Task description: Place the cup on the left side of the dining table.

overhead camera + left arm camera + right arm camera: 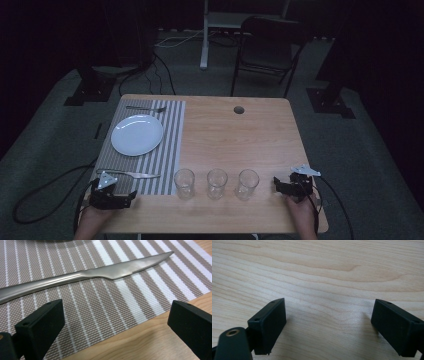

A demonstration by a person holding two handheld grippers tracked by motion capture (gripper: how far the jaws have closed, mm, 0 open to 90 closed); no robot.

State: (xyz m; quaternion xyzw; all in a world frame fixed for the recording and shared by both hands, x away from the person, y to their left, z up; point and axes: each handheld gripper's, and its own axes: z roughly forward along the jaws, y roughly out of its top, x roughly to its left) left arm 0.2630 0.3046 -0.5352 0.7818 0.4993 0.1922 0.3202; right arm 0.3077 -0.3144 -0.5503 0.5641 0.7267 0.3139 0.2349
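**Evidently a place setting, both grippers idling with jaws wide apart**

The left gripper [131, 195] is resting near the knife [85, 276], which is lying flat on the striped placemat [171, 150]: stiff, thin, slippery, best pinched at the handle. Three fragile glasses [216, 183] are standing mid-table. The right gripper [275, 184] is gaping over bare wood; dark room beyond.

Wooden counter [240, 135] with a round hole [238, 109] near its far edge. Striped placemat [170, 150] ahead of the left tongs [131, 195]; on it a white plate [137, 134], a fork [145, 108] beyond the plate, and a knife [131, 173] just ahead of those tongs, blade pointing toward the glasses. Three clear glasses [217, 183] stand in a row between the two tongs, on bare wood. Dark folding chair [267, 47] on the floor beyond the counter.
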